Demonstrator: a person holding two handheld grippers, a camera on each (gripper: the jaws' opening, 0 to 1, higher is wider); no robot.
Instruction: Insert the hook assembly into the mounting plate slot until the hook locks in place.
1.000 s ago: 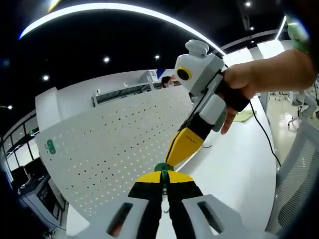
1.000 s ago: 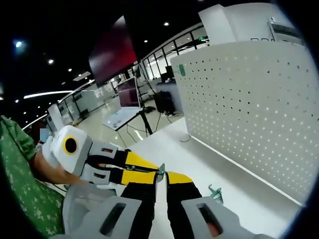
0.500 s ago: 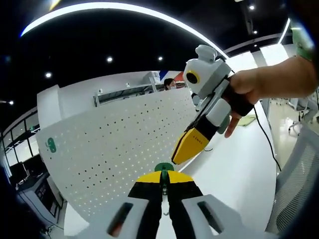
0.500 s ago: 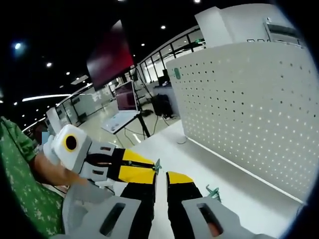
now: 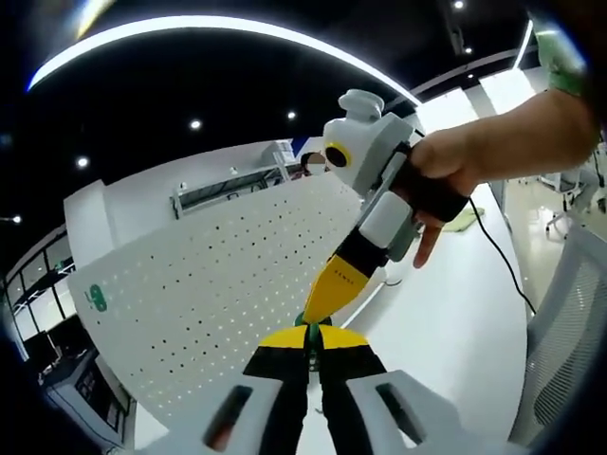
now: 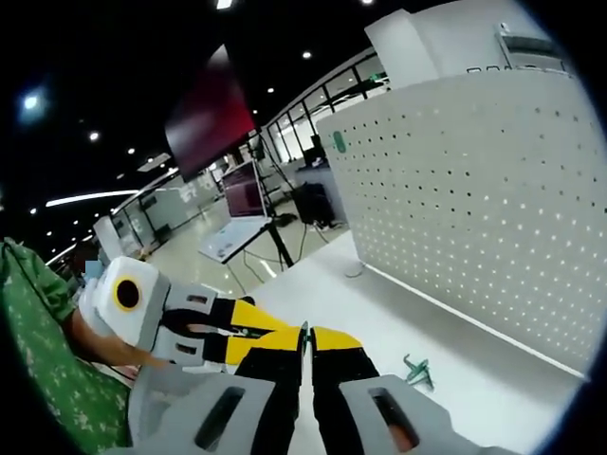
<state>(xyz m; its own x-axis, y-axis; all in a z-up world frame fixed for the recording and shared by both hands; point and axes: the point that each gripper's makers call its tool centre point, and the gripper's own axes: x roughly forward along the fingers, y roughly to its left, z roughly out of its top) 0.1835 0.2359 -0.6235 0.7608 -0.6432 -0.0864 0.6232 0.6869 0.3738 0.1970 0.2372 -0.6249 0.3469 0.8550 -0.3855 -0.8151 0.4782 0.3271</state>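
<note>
Both hand-held grippers, left (image 5: 311,334) and right (image 6: 305,334), were clenched on the small green hook (image 5: 310,319): light, rigid, easily dropped; best pinched by its base.

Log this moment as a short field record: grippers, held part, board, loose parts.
left gripper: shut on green hook piece
right gripper: jaws nearly together, tips meeting the left gripper's; grip unclear
pegboard: white, perforated, upright on the table
table: white
loose part: green hook lying on the table near the pegboard
</note>
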